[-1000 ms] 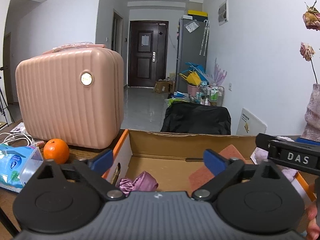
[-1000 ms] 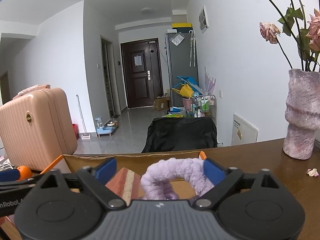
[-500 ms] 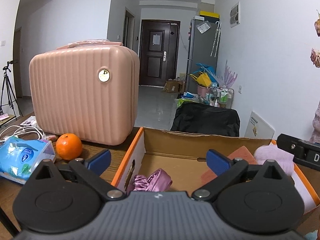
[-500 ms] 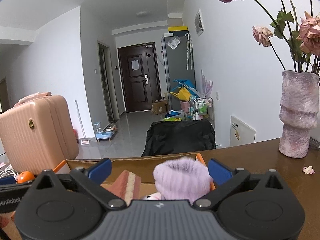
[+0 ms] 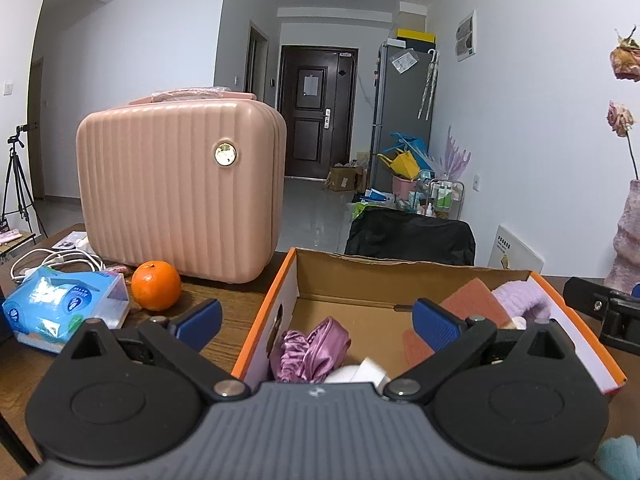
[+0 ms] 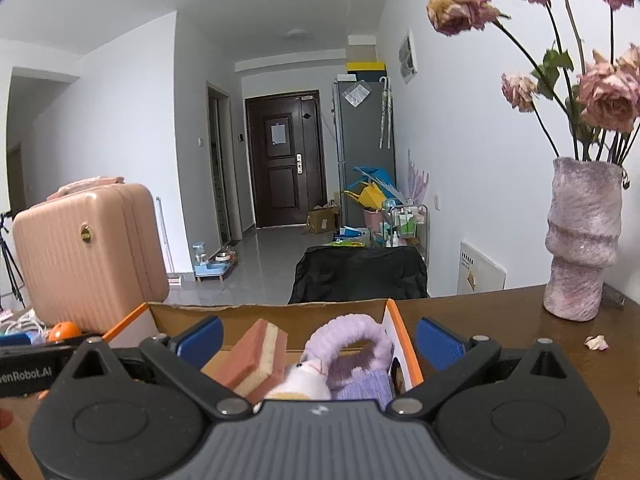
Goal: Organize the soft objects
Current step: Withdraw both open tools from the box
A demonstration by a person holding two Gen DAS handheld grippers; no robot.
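At the far left of the counter (image 5: 224,320) lies a blue tissue pack (image 5: 60,304), then an orange (image 5: 156,286) in front of a pink suitcase (image 5: 180,192). The left hand-held gripper (image 5: 316,318) hangs wide open and empty at the near left edge of the cardboard box (image 5: 400,280), a purple satin scrunchie (image 5: 312,348) just below it. The right hand-held gripper (image 6: 318,338), also spread wide and empty, sits above the fluffy lilac headband (image 6: 352,340), which rests inside the box beside a sponge (image 6: 256,356). A vase (image 6: 580,240) stands far right.
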